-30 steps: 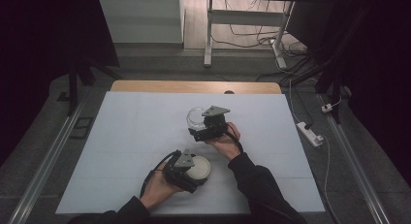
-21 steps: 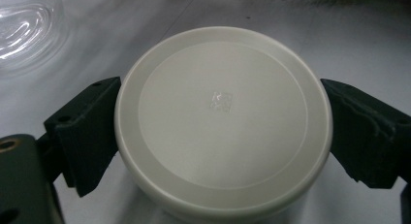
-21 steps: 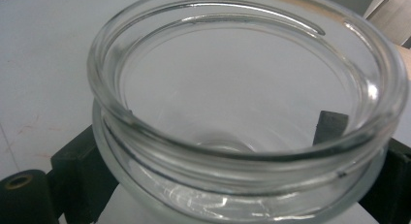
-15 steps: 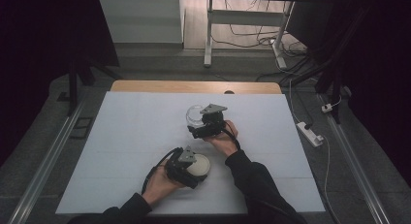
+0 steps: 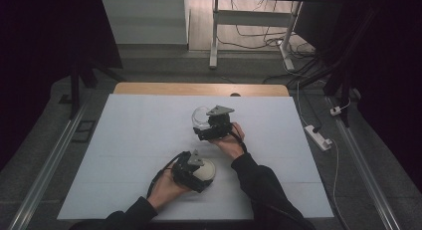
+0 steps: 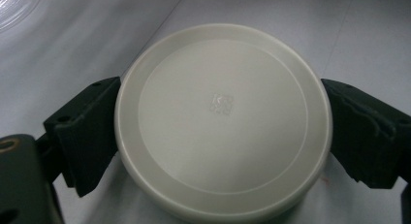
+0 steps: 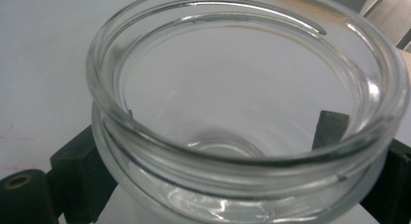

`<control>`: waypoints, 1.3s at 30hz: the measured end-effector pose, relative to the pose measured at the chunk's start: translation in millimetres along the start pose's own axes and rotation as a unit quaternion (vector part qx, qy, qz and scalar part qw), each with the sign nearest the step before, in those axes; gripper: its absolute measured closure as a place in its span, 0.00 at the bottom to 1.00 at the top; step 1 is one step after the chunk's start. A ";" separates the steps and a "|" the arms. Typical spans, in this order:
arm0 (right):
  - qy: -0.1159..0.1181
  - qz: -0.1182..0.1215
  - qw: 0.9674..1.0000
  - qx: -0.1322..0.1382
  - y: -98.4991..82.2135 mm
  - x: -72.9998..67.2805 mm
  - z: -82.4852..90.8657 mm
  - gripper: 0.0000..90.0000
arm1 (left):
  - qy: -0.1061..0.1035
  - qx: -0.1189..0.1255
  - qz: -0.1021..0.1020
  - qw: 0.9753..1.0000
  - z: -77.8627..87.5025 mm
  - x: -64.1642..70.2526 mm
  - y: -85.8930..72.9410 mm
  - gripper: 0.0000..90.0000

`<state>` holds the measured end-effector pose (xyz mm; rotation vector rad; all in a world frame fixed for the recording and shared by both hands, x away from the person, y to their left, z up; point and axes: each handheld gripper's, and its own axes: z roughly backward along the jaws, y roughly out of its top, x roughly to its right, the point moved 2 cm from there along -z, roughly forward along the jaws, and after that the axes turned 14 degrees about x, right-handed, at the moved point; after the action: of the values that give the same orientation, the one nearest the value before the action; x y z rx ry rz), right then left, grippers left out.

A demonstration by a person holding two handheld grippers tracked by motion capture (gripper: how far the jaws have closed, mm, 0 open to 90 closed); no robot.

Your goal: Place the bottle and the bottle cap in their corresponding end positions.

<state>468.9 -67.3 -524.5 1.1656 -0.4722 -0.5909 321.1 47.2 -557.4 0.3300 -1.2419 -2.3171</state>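
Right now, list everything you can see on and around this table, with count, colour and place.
Lid: one, cream white, flat on the table near the front edge, between the left tool's jaws.
Glass jar: one, clear, open and empty, mid-table, between the right tool's jaws.
Table: one, white top with a wooden far edge.
Power strip: one, white, on the floor right of the table.
Desk frame: one, white legs, beyond the table.
Left tool: one, black, gripping the lid.
Right tool: one, black, gripping the glass jar.

Round cream lid (image 6: pixel 223 122) lies flat on the table; clear glass jar (image 7: pixel 242 112) stands open, empty.
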 end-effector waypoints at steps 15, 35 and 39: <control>-0.003 -0.007 1.000 -0.013 1.5 0.4 0.5 0.07 | -0.006 -0.005 0.006 1.000 0.2 -1.4 -0.9 0.06; 0.002 -0.015 0.999 -0.031 3.6 -2.3 11.9 0.00 | -0.015 0.025 0.024 0.999 15.3 -4.4 0.9 0.00; 0.005 -0.013 0.999 -0.037 3.6 -2.9 16.3 0.00 | -0.018 0.030 0.033 0.999 21.1 -6.2 1.0 0.00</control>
<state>457.1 -76.0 -515.9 1.1044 -0.4249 -0.6197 317.6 65.0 -544.9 0.2636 -1.3212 -2.2427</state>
